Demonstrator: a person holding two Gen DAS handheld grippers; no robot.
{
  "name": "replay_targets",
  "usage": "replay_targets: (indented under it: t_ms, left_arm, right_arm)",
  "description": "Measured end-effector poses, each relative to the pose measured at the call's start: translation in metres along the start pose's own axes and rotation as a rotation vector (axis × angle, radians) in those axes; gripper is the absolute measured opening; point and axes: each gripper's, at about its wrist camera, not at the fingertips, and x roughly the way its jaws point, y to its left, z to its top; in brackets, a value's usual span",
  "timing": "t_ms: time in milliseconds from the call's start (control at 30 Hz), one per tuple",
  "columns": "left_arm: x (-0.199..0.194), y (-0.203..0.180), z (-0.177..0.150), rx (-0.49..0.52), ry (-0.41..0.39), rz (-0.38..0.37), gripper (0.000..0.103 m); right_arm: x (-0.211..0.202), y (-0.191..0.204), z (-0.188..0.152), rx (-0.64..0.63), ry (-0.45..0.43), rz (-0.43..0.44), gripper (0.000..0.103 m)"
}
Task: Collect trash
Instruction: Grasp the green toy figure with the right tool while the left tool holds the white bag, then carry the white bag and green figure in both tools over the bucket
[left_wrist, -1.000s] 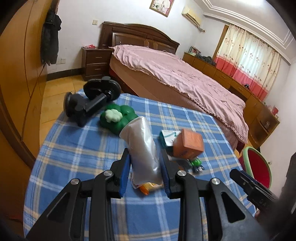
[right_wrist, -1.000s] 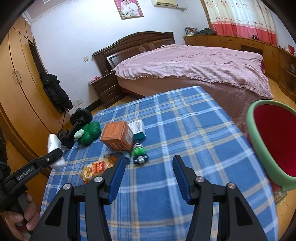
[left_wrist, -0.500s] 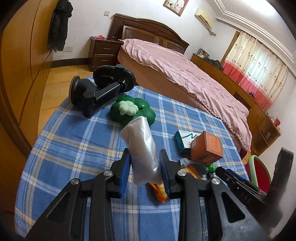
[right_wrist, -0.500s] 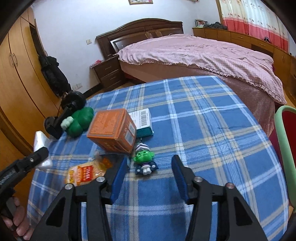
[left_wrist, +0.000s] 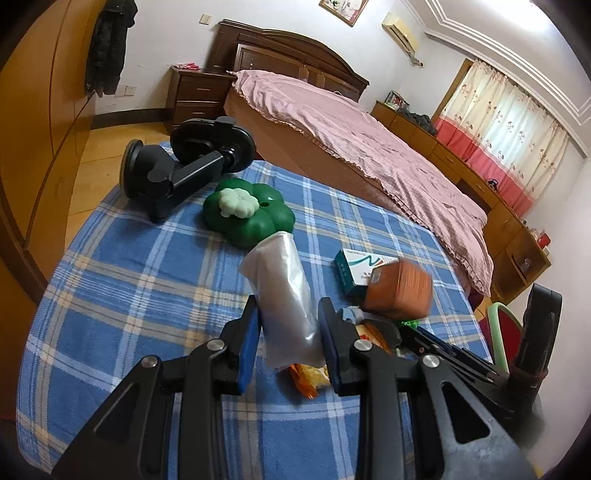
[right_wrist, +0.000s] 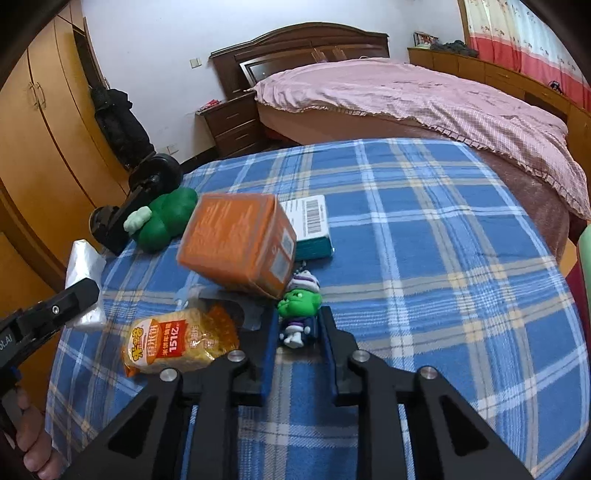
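Left gripper (left_wrist: 286, 332) is clamped on a translucent plastic bag (left_wrist: 284, 295), holding it upright above the blue plaid tablecloth (left_wrist: 129, 295); the bag's mouth points away from the camera, toward the green clover-shaped toy (left_wrist: 247, 214).

Right gripper (right_wrist: 297, 343) is closing, with the small green keychain figure (right_wrist: 299, 310) between its pads. Pads look to be just at the figure's sides, but contact is hard to confirm from this angle.

Trash candidates: the orange snack packet (right_wrist: 181, 339) lies just left of the right gripper's fingers, near the bag. The orange carton (right_wrist: 236, 243) sits tilted and blurred right behind the figure, leaning over the teal box (right_wrist: 310, 229). A black phone mount (left_wrist: 184, 166) is at the far edge, well apart.

Judgement: the step is picking an item to drop in the bag. To do it well:
- close squarely on the figure's body, not its chain, so it doesn't swing
- lift straight, clear of the tilted carton, which seems likely to topple
- keep the bag's mouth open and facing the right gripper

Risk: a toy may not be trash; the snack packet seems the surer target.
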Motion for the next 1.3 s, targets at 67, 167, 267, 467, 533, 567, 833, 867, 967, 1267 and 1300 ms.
replay_targets:
  t_ms: [67,167,267,467,533,567,833,867,967,1267,1300]
  left_arm:
    - [-0.002,-0.003,-0.001,0.002,-0.004,-0.005,0.031]
    - [-0.005,-0.008,-0.003,-0.001,-0.007,-0.017,0.031]
    - [-0.007,-0.011,-0.008,0.003,-0.006,-0.028,0.031]
    - [-0.015,-0.021,-0.014,0.014,0.0,-0.058,0.031]
    - [-0.019,-0.027,-0.016,0.022,-0.007,-0.068,0.031]
    - [-0.022,-0.03,-0.017,0.027,-0.011,-0.075,0.031]
    - [-0.036,-0.055,-0.023,0.069,-0.01,-0.126,0.031]
    - [-0.038,-0.06,-0.024,0.077,-0.011,-0.135,0.031]
    - [-0.044,-0.072,-0.026,0.098,-0.008,-0.148,0.031]
    - [-0.057,-0.098,-0.031,0.143,-0.013,-0.191,0.031]
    - [-0.058,-0.101,-0.032,0.147,-0.014,-0.194,0.031]
  right_arm:
    - [-0.001,-0.001,-0.001,0.011,0.0,0.001,0.024]
    - [-0.008,-0.004,-0.006,0.035,0.001,0.017,0.024]
    - [-0.022,-0.009,-0.015,0.046,-0.016,0.012,0.023]
    - [-0.058,-0.017,-0.023,0.066,-0.077,-0.007,0.023]
    - [-0.07,-0.019,-0.024,0.08,-0.106,-0.009,0.023]
    - [-0.079,-0.021,-0.025,0.089,-0.124,-0.009,0.023]
    - [-0.123,-0.024,-0.031,0.115,-0.225,-0.003,0.023]
    - [-0.127,-0.024,-0.031,0.117,-0.233,-0.002,0.023]
    - [-0.139,-0.027,-0.034,0.126,-0.259,-0.006,0.023]
    - [-0.168,-0.049,-0.042,0.186,-0.323,-0.033,0.023]
    - [-0.171,-0.051,-0.042,0.191,-0.33,-0.038,0.023]
